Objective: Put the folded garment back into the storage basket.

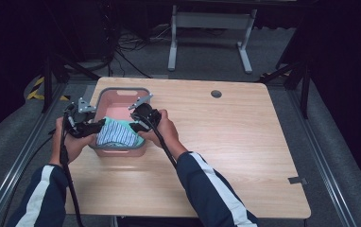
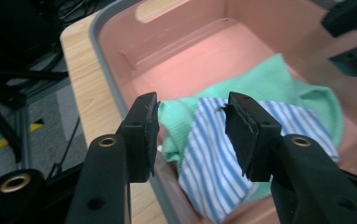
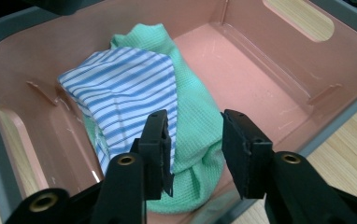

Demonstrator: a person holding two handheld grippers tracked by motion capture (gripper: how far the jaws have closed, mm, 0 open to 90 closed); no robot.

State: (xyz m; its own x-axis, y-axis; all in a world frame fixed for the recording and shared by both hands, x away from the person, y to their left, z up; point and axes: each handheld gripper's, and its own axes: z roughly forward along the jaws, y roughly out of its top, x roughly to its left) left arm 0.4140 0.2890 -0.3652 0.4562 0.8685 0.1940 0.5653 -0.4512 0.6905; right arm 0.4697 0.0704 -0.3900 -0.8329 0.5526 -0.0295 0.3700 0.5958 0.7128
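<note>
Here, the wooden table (image 1: 244,142) carries a pink bin (image 1: 122,92) with a grey rim at its far left part, and both grippers hover over the bin's near end. Inside, bunched against the near wall, lies a green cloth (image 3: 195,116) with a blue-striped cloth (image 3: 125,88) draped on top. The left gripper (image 2: 191,135) hangs with jaws spread and empty; the striped cloth sits directly ahead of and below the gap, its edge running between the two pads, while the bin's rim passes just under the left-hand jaw. The right gripper (image 3: 196,144) is likewise released and holds nothing; below its gap lies the green cloth, with the striped one just off its left-hand jaw. Judging by this, the left gripper is better placed for the striped cloth, the right for the green.
</note>
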